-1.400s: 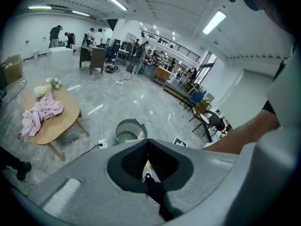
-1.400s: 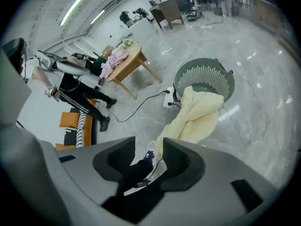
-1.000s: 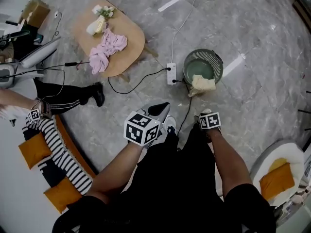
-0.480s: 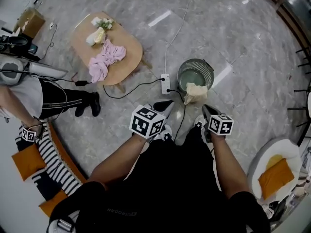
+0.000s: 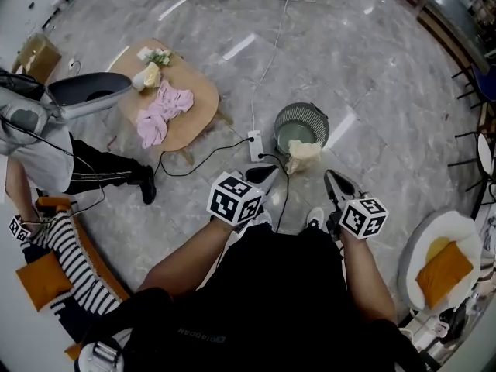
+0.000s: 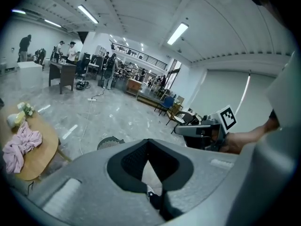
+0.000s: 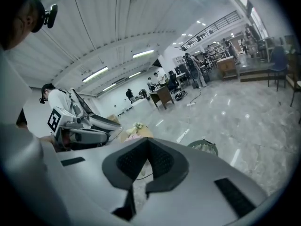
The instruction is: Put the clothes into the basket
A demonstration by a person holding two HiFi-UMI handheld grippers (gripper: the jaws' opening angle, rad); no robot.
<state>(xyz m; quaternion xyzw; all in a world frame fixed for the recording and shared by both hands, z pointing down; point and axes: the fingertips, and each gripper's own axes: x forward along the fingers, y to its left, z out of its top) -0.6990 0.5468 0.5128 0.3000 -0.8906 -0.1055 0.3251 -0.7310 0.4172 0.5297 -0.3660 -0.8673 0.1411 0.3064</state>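
The round mesh basket (image 5: pixel 301 125) stands on the marble floor, and a cream cloth (image 5: pixel 302 155) is draped over its near rim. Pink clothes (image 5: pixel 164 109) lie bunched on the low wooden table (image 5: pixel 198 111). My left gripper (image 5: pixel 265 174) hovers near the basket, shut and empty. My right gripper (image 5: pixel 333 178) is to its right; its jaws have just been closing with nothing between them. In the left gripper view the left gripper (image 6: pixel 148 141) points past the basket (image 6: pixel 110 142) and the pink clothes (image 6: pixel 21 142). In the right gripper view the right gripper (image 7: pixel 148 141) has the basket (image 7: pixel 203 147) beyond it.
A white power strip (image 5: pixel 255 146) with cables lies on the floor just left of the basket. Another person (image 5: pixel 46 142) stands at the left by a chair with a striped cloth (image 5: pixel 66 258). A white round chair with an orange cushion (image 5: pixel 442 262) sits at the right.
Both grippers have risen towards the camera, the right one more. The cream cloth stays on the basket's rim. The person at the left has moved nearer the table.
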